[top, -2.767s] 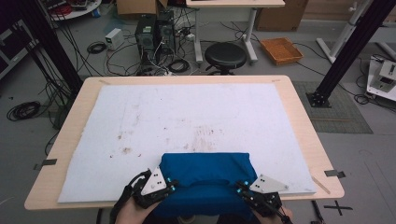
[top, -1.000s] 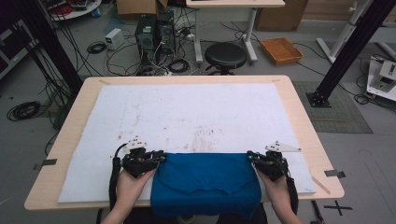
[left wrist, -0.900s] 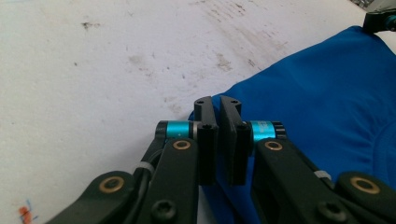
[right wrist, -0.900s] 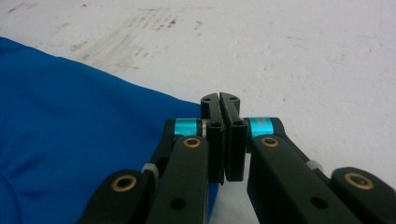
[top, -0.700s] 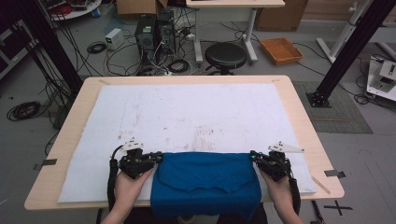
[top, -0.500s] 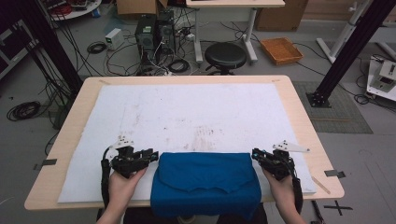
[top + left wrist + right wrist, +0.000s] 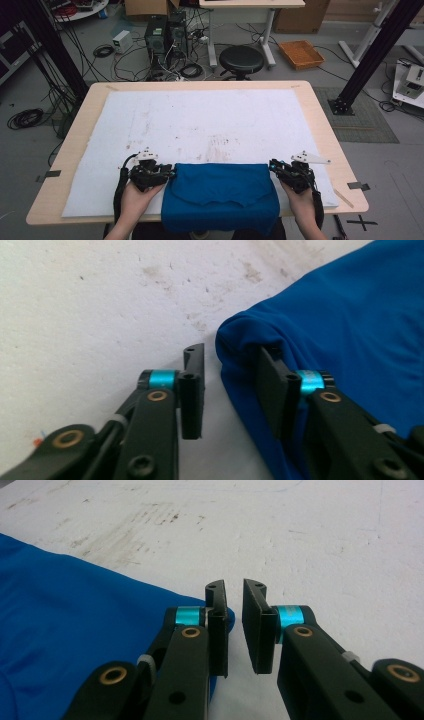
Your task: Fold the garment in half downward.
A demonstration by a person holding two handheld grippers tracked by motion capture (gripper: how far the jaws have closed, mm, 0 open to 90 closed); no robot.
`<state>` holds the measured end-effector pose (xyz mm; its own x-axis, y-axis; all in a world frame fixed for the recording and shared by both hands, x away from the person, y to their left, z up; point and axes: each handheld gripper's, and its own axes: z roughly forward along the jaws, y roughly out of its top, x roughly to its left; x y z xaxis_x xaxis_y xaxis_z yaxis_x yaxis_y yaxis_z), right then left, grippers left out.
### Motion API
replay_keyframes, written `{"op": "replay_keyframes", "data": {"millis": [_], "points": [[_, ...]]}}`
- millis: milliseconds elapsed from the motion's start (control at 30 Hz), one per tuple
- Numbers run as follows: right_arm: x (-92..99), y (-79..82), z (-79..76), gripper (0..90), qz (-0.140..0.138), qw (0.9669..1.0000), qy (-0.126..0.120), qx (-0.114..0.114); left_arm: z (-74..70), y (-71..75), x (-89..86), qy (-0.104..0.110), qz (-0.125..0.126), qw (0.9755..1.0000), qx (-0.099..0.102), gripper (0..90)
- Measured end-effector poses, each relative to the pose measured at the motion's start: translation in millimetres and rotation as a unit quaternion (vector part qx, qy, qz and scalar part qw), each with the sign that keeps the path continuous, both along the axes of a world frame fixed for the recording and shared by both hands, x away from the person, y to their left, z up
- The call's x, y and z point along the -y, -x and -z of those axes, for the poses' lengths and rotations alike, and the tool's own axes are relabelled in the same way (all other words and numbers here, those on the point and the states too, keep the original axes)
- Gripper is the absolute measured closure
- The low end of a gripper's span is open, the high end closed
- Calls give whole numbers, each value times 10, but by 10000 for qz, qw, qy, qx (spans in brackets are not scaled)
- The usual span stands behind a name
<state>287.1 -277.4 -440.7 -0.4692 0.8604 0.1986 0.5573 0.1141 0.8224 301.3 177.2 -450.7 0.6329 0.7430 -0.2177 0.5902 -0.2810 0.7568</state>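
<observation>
A: Where is the blue cloth [image 7: 220,197] relative to the white mat [image 7: 200,125]?

B: It lies folded at the mat's near edge, roughly centred, and its front part hangs over that edge and the edge of the table [image 7: 327,125]. It is a plain, deep blue fabric. The top layer ends in a wavy hem across the middle, and the far edge is a straight fold. I can read no label or writing on it.

A: And the left gripper [image 7: 169,173]?

B: It sits at the cloth's far left corner. In the left gripper view its jaws stand apart and have just been closing a little. One jaw is pushed into the fold of the corner [image 7: 245,335]; the other rests on bare mat, so nothing is pinched.

A: The right gripper [image 7: 272,165]?

B: It is at the far right corner. Its jaws have a narrow gap between them with only mat showing in it, and the cloth's corner [image 7: 227,617] lies just beside one jaw.

A: Any containers?

B: An orange tray [image 7: 301,54] sits on the floor beyond the table; I cannot make out any contents.
</observation>
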Motion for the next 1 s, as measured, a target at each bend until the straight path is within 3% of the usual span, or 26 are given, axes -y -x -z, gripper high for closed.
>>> {"op": "replay_keyframes", "data": {"millis": [133,367,500,567,700,733,800,867,1000], "points": [[2,6,-9,813,14,10000,15,23,-7,28,10,-80,-7,9999,74,874],[26,5,-9,814,21,10000,15,42,-41,47,-138,130,-220,9996,112,883],[29,3,-10,813,43,10000,-25,46,-19,50,-125,400,107,9991,-15,848],[30,4,-9,814,27,10000,-3,58,-17,53,-76,300,151,9994,-13,742],[22,5,-10,814,14,10000,12,57,11,20,2,113,121,9999,-46,692],[18,7,-10,814,23,10000,19,70,6,25,12,28,127,9999,9,697],[19,7,-9,814,17,10000,41,83,0,40,35,-149,133,9998,92,812],[23,4,-7,813,26,10000,27,76,-5,46,38,-170,93,9997,123,879],[26,5,-8,814,24,10000,33,88,-14,54,-4,-129,9,9998,136,884]]}}
